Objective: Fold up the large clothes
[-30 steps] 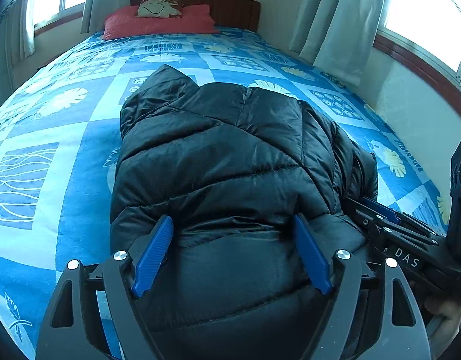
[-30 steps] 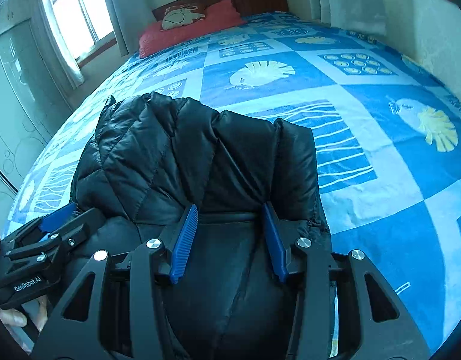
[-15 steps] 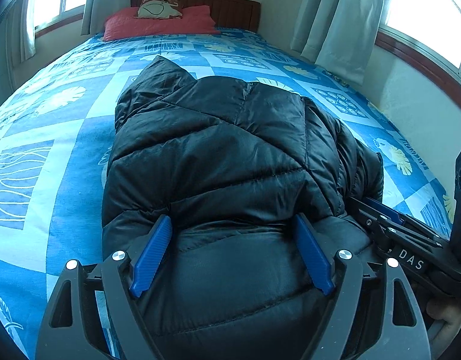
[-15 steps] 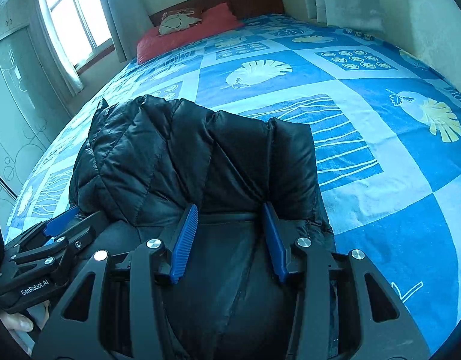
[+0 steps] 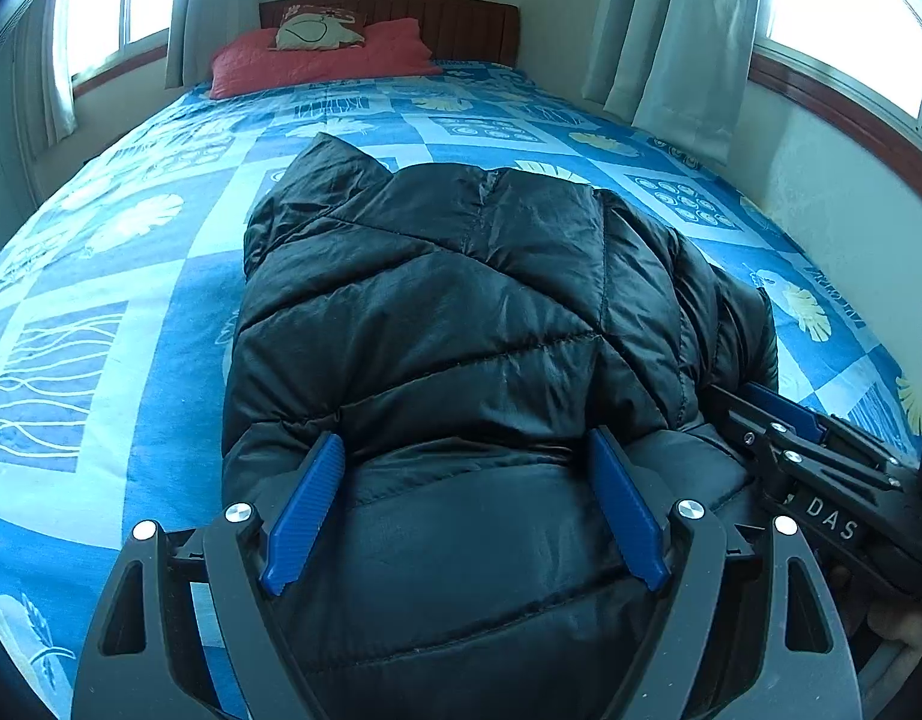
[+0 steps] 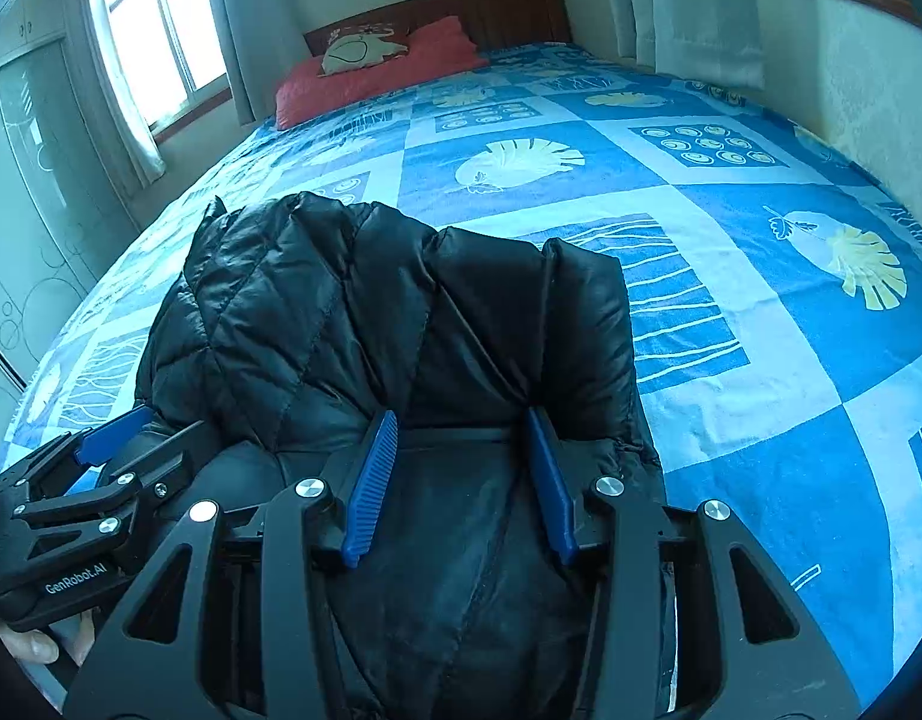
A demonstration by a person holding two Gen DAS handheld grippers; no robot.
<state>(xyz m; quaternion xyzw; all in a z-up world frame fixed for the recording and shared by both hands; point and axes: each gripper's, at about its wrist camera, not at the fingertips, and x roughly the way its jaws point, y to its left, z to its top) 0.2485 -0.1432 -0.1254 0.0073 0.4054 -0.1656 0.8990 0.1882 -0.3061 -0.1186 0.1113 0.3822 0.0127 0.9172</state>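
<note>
A black puffer jacket lies bundled on the blue patterned bed. My left gripper has its blue fingers spread wide, with the near edge of the jacket bulging between them. My right gripper sits beside it on the jacket, its blue fingers set closer together with a fold of the jacket between them. The right gripper shows at the right in the left wrist view, and the left gripper shows at the lower left in the right wrist view.
A red pillow with a small cushion lies by the wooden headboard. Curtains and windows flank the bed, with a wall close on its right. A wardrobe stands on the left.
Both grippers have lifted and moved forward with the jacket's near edge, and the jacket has bunched up toward the headboard. Finger spacing looks unchanged.
</note>
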